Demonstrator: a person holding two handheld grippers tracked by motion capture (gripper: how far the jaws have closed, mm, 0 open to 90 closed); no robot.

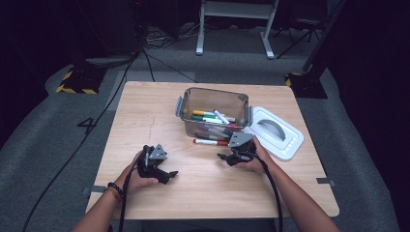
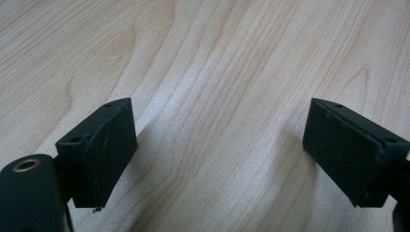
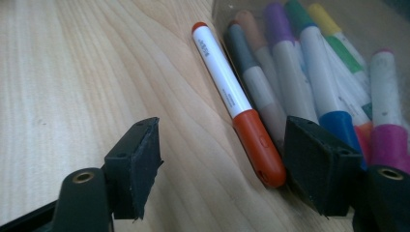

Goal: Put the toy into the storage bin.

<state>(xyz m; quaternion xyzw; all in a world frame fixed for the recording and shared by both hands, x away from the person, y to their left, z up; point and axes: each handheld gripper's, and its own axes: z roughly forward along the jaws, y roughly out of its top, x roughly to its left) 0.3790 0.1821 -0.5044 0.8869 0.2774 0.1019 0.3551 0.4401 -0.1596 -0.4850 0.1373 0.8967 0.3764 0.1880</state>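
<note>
A white marker with a red cap [image 3: 227, 92] lies on the wooden table [image 1: 159, 116], just in front of a clear plastic bin [image 1: 189, 99] that holds several coloured markers [image 3: 309, 72]. In the high view this red marker [image 1: 211, 142] is at the bin's near wall. My right gripper [image 3: 220, 154] is low over the table and open. The marker's red cap [image 3: 258, 147] lies between the jaws, close to the right pad [image 3: 314, 169], and neither pad touches it. From above, the right gripper [image 1: 224, 157] is just below the marker. My left gripper [image 2: 217, 140] is open over bare wood, at the front left of the table [image 1: 169, 175].
A white bin lid [image 1: 276, 131] with a grey handle lies to the right of the bin, near the right hand. Cables trail from both grippers toward the table's front edge. Beyond the table are dark floor, stands and cables.
</note>
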